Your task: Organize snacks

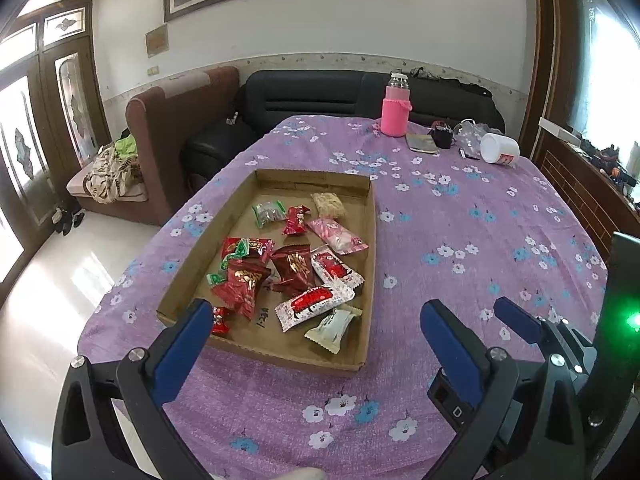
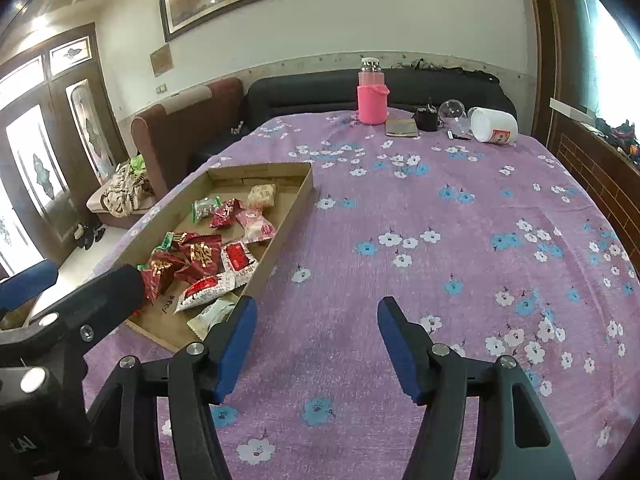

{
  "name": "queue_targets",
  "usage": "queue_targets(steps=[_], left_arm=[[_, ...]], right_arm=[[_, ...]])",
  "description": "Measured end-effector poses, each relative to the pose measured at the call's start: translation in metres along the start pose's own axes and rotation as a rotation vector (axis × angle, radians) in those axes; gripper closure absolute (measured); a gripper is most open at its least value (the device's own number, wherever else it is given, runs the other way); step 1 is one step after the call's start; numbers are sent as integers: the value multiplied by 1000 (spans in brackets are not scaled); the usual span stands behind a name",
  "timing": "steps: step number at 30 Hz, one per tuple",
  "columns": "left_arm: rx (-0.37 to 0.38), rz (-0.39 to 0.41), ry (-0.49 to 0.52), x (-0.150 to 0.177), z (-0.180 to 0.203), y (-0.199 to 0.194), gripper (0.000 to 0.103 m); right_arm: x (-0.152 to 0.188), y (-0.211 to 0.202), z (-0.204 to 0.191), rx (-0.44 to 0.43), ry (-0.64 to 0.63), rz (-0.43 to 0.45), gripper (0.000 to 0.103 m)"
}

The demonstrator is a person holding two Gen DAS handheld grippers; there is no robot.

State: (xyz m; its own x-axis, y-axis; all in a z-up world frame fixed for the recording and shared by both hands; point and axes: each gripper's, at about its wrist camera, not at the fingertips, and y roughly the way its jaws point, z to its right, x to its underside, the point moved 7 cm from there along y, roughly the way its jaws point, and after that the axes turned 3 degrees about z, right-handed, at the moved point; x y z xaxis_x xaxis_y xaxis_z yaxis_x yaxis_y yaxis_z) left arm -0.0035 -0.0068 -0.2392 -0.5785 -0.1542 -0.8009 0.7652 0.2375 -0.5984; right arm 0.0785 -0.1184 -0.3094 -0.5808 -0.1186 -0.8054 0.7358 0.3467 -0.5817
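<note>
Two grippers hover low over a table draped in a purple floral cloth (image 2: 460, 240), both with jaws spread wide and nothing between them. Left gripper (image 1: 316, 332): its blue fingers (image 1: 184, 344) frame the near end of a shallow cardboard tray (image 1: 370, 248), which lies on the cloth toward the table's left edge. Right gripper (image 2: 316, 336): poised above bare cloth just to the right of the tray's near corner; its fingers touch nothing.

Tray contents, all loose in a single layer: dark red packets (image 1: 294, 268) clustered at the centre, two white packets with red print (image 1: 316, 306) nearer the front, a pale cream packet (image 1: 332, 326) at the front right corner, a pink packet (image 1: 338, 236), a green-edged packet (image 1: 269, 212) and a beige packet (image 1: 329, 205) toward the far end.

Far end of the table: a bottle in a pink sleeve (image 2: 373, 98), upright; a white jar (image 2: 494, 125) on its side; a small dark cup (image 2: 426, 119) between them. A black sofa (image 1: 360, 92) stands behind the table.
</note>
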Motion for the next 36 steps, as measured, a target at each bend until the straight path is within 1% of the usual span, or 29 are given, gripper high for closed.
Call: queue_targets(steps=[7,11,17,23,27,36], left_arm=[[18,-37,-16,4,-2,13,0],[20,-50,-25,7,-3,19,0],[33,-75,-38,11,-5,25,0],[52,-68,-71,9,-15,29,0],[51,-96,-95,13,-21,38,0],[59,-100,-90,15,-18,39,0]], right_arm=[[5,9,0,17,-10,-30,36],[7,13,-2,20,-13,-46,33],[11,18,-4,27,-19,-64,33],[13,22,-5,41,-28,-77,32],[17,23,-8,43,-33,-84,32],[24,30,-16,36,-63,-111,32]])
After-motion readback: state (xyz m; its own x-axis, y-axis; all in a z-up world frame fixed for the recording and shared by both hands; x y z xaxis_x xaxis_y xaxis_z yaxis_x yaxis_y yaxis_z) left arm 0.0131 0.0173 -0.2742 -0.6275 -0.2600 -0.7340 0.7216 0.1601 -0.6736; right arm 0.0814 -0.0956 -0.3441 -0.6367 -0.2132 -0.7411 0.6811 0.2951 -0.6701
